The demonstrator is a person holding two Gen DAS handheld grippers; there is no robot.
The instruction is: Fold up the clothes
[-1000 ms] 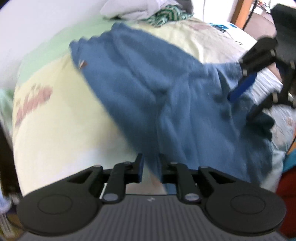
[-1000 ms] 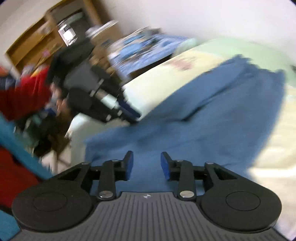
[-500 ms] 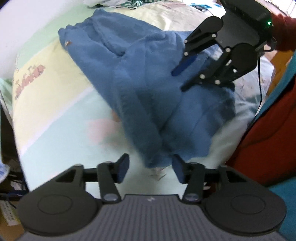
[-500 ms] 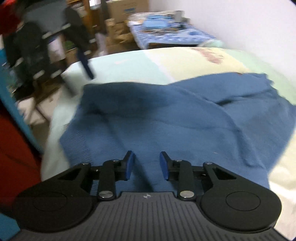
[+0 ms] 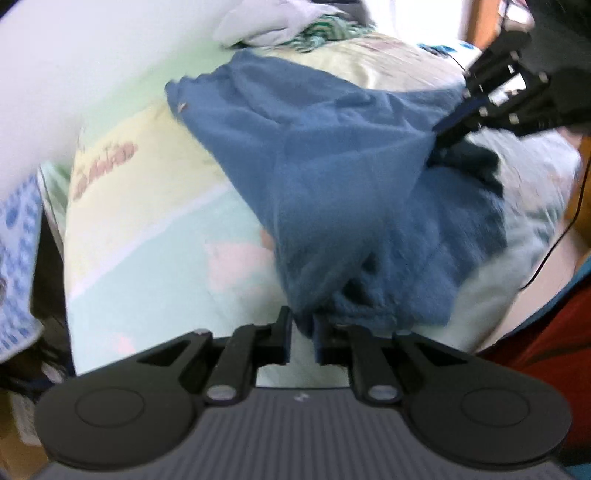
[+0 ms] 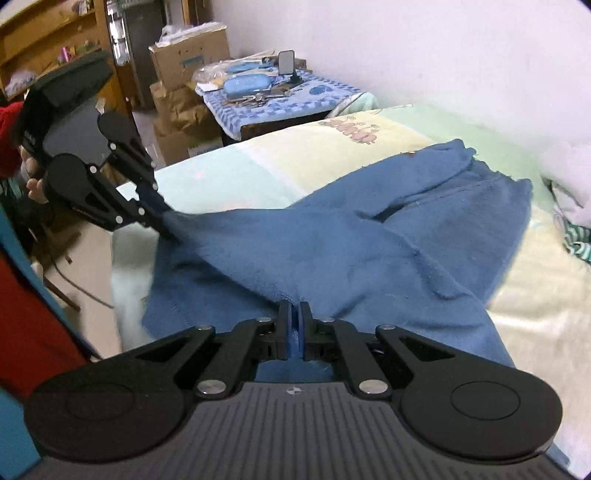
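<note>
I have both claws pinched on the near edge of the blue garment (image 6: 369, 236), which lies spread over the pastel bedsheet (image 6: 280, 162) and runs away from me toward the white wall (image 6: 424, 48). In the right wrist view my right gripper (image 6: 294, 325) sits at the bottom centre with its jaws nearly together on a fold of blue cloth, and my left gripper (image 6: 162, 218) shows at the left of the frame, clamped on the corner that hangs toward the bed's edge. In the left wrist view the left gripper (image 5: 302, 332) is at the bottom centre, narrow, with a bunch of the blue cloth between its fingers, while the right gripper (image 5: 448, 127) bites the fabric at the upper right. The stretch of hem between my two claws is drawn up off the sheet, so the line from claw to claw runs across the garment, and its long axis runs from that line to the far end lying flat near the pile of other clothes (image 5: 280, 26) at the top of that frame. I judge that what matters is keeping both claws level and parallel to that far edge; neither is clearly nearer to it. The left view is blurred, so fine creases there I cannot read.
</note>
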